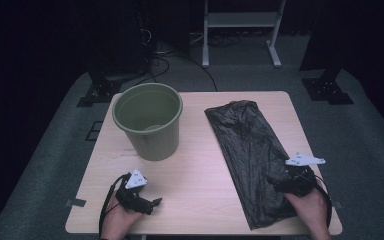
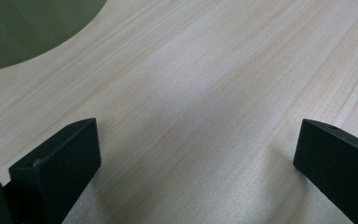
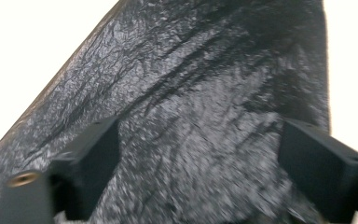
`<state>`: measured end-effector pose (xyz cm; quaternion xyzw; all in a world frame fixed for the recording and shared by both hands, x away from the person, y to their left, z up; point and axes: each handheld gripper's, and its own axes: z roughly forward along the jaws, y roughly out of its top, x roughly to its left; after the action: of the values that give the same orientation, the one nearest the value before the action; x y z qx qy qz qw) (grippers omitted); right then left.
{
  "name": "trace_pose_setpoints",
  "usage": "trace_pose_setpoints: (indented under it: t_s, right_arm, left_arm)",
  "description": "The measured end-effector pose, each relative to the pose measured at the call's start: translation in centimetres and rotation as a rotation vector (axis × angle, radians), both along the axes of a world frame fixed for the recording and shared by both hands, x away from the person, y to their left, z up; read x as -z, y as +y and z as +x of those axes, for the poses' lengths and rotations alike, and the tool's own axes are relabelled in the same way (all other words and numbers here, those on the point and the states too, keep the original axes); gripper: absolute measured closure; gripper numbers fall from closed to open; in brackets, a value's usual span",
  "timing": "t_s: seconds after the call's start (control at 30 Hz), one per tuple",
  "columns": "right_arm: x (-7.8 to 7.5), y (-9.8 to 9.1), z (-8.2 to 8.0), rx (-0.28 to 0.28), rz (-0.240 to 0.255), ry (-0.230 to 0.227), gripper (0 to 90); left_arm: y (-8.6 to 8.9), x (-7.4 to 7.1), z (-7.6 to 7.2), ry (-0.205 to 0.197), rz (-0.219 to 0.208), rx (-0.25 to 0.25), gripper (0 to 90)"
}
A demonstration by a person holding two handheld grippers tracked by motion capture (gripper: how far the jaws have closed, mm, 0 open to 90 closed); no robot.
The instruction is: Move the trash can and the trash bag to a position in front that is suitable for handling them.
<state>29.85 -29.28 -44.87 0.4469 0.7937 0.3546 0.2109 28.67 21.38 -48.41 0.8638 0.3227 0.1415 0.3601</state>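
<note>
A: Dark room, light wood bench (image 1: 200, 165) mid-frame. Right gripper (image 1: 286, 181) first?

B: Lower right of the high view, over the near end of the black plastic bag (image 1: 247, 150). Jaws stand wide apart, nothing pinched; in the right gripper view the crinkled film (image 3: 200, 116) runs between and beyond them, picture blurred.

A: Left gripper (image 1: 147, 202)?

B: Lower left, low over bare bench, jaws apart, nothing between them. Left gripper view has wood grain plus a green curve at upper left, that's the bin (image 2: 23, 32).

A: Bag's place?

B: Flat on the right half of the bench, long axis running from the near right edge up toward frame centre. Green bin (image 1: 149, 122) upright at centre left, well apart from it, looks empty.

A: Handling?

B: My guess: very light, limp, slippery film, no stiffness, so it'll sag and slide. Pinch a raised wrinkle or the near edge, since a flat layer gives the jaws little to bite. Can't tell which end is the mouth.
</note>
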Motion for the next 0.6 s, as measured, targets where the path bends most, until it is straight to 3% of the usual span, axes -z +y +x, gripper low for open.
trace_pose_setpoints:
  t_s: [0.17, 0.4, 0.6]
  right_arm:
    - [0.6, 1.4, 0.5, 0.014, -0.001, -0.003, 9.7]
    - [1.9, 2.5, 1.5, -0.037, 0.0, 0.043, 9.7]
    - [3.1, 3.1, 1.9, -0.057, -0.028, 0.084, 9.7]
  left_arm:
    - [-0.1, 0.0, 0.0, 0.0, -0.002, -0.004, 0.0]
    - [-0.1, 0.0, 0.1, 0.0, -0.001, -0.005, 0.0]
    - [0.1, -0.3, -0.1, 0.0, -0.013, -0.01, 0.0]
